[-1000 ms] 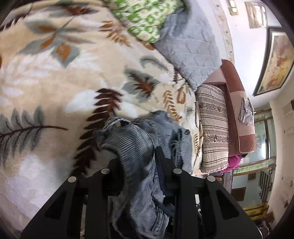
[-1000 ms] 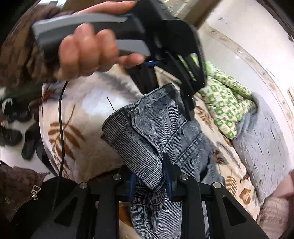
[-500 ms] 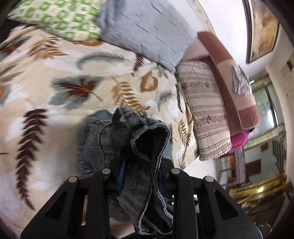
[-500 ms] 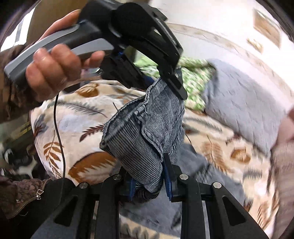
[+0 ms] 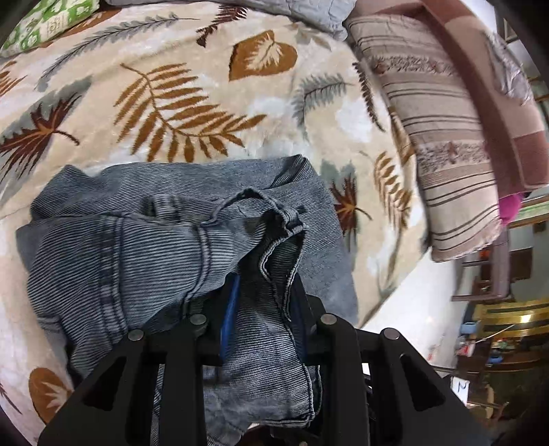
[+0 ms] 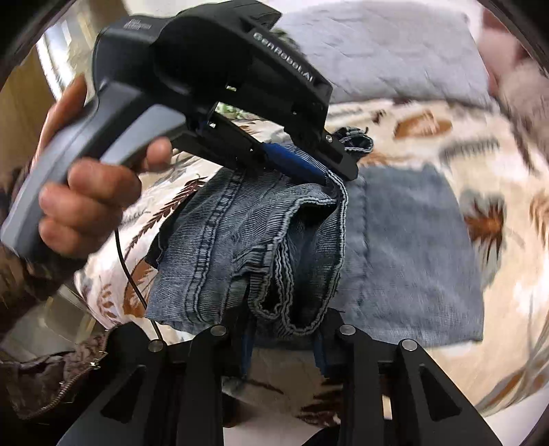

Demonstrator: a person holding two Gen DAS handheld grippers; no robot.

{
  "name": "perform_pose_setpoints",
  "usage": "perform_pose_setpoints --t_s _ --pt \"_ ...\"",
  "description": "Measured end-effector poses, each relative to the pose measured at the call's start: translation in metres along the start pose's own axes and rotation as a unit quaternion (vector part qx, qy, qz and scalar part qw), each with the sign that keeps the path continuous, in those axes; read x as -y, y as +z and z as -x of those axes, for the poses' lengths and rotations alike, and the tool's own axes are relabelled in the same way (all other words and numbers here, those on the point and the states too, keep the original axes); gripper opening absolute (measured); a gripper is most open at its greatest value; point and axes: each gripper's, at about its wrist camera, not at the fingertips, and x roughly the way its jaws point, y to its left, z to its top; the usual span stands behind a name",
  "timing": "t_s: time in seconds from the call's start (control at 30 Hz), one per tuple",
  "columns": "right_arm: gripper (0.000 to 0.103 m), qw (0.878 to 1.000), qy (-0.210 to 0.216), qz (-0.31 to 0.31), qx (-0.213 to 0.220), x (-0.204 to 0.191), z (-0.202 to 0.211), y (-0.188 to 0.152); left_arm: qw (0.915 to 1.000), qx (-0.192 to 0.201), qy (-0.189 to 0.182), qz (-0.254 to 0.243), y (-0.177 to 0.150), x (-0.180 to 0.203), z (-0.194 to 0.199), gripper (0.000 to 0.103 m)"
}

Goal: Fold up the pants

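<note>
Grey-blue denim pants (image 5: 137,240) lie bunched on a leaf-patterned blanket (image 5: 171,103). My left gripper (image 5: 264,295) pinches a hemmed edge of them between its blue pads; its jaws are opening with the denim still between them. In the right wrist view, my right gripper (image 6: 283,329) grips another hemmed fold of the pants (image 6: 223,240), its jaws also opening around the cloth. A hand (image 6: 85,206) holds the left gripper (image 6: 329,171) just above, clamped on the far edge of the same fold. A flat layer of the pants (image 6: 411,257) lies underneath.
A striped folded blanket (image 5: 446,137) and a brown one sit at the bed's right. A grey quilt (image 6: 394,51) and a green patterned pillow (image 5: 44,24) lie at the far side. The bed edge (image 5: 411,291) drops off near right. A brown zipped jacket (image 6: 51,377) is close.
Both grippers swept across the bed carrying the pants' end, and the wrists rolled. The held fold now hangs low over the flat layer of denim.
</note>
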Motion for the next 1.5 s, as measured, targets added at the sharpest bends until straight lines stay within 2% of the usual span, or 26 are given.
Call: perform_pose_setpoints --t_s 0.23,0.37,0.73,0.87,0.93,0.97,1.0,1.07,1.2,1.3,1.43,1.5 --pt "0.037 0.995 0.064 -0.073 -0.004 0.033 -0.003 -0.004 0.9958 0.025 0.079 -0.041 -0.008 0.028 0.001 0.031" --pt "0.042 0.993 0.077 -0.088 -0.006 0.04 -0.002 -0.004 0.9934 0.036 0.096 -0.052 -0.012 0.035 0.006 0.032" --pt "0.061 0.993 0.069 -0.094 -0.01 0.043 0.003 -0.003 0.9907 0.061 0.105 -0.061 -0.019 0.043 0.024 0.039" --pt "0.067 0.992 0.072 -0.107 0.001 0.048 0.013 -0.003 0.9924 0.071 0.081 -0.058 -0.014 0.036 0.046 0.039" --pt "0.073 0.989 0.077 -0.122 0.009 0.054 0.017 -0.003 0.9927 0.082 0.07 -0.053 -0.006 0.025 0.063 0.052" --pt "0.075 0.988 0.079 -0.13 0.011 0.056 0.018 -0.003 0.9929 0.083 0.066 -0.054 -0.002 0.02 0.068 0.062" --pt "0.075 0.987 0.082 -0.136 0.012 0.058 0.017 -0.004 0.9932 0.081 0.058 -0.06 0.004 0.013 0.074 0.065" --pt "0.076 0.984 0.092 -0.151 0.008 0.062 0.013 -0.004 0.9943 0.058 0.042 -0.078 0.012 0.006 0.075 0.065" --pt "0.076 0.976 0.126 -0.177 0.001 0.066 0.002 0.0 0.9906 -0.008 0.027 -0.134 0.024 0.005 0.063 0.065" --pt "0.076 0.971 0.159 -0.181 -0.002 0.061 -0.004 0.002 0.9807 -0.036 0.043 -0.187 0.031 0.011 0.053 0.065" --pt "0.076 0.966 0.184 -0.184 -0.011 0.051 -0.011 0.002 0.9603 -0.082 0.064 -0.259 0.035 0.023 0.033 0.065" --pt "0.076 0.958 0.199 -0.207 -0.013 0.052 -0.015 -0.003 0.951 -0.109 0.063 -0.283 0.035 0.024 0.024 0.065"
